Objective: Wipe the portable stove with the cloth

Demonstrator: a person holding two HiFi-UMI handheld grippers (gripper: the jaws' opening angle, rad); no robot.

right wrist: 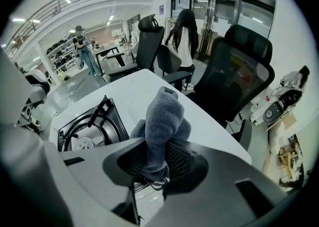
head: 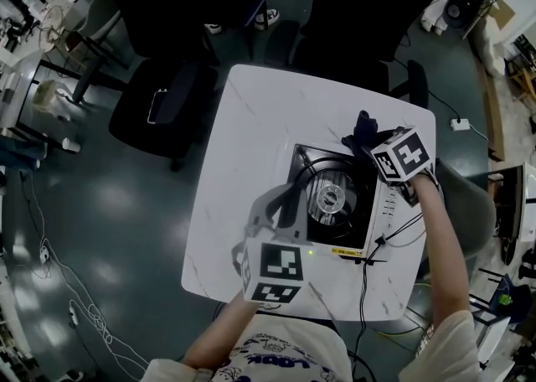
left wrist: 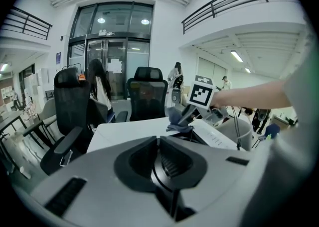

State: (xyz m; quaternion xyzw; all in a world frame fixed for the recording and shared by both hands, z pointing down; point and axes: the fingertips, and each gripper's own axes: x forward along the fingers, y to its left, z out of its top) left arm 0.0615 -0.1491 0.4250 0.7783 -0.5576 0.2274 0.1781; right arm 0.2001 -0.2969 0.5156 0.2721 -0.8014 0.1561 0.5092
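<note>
The portable stove point(head: 335, 196), black-topped with a round burner, sits right of centre on the white table point(head: 251, 137). My right gripper point(head: 368, 144) is at the stove's far right corner, shut on a dark grey cloth point(head: 364, 131). In the right gripper view the cloth point(right wrist: 162, 121) bunches up out of the jaws of that gripper point(right wrist: 154, 166), with the stove point(right wrist: 92, 126) to their left. My left gripper point(head: 272, 214) hovers at the stove's near left edge. Its jaws point(left wrist: 159, 141) are shut with nothing seen between them. Beyond them are the cloth point(left wrist: 178, 119) and the stove point(left wrist: 209, 136).
Black office chairs point(head: 159, 104) point(head: 352, 3) stand along the table's far and left sides. A person point(right wrist: 183, 37) sits with their back turned beyond the far chairs. Cables point(head: 368, 263) trail over the table's near right edge. Bare tabletop point(head: 243, 104) lies left of and behind the stove.
</note>
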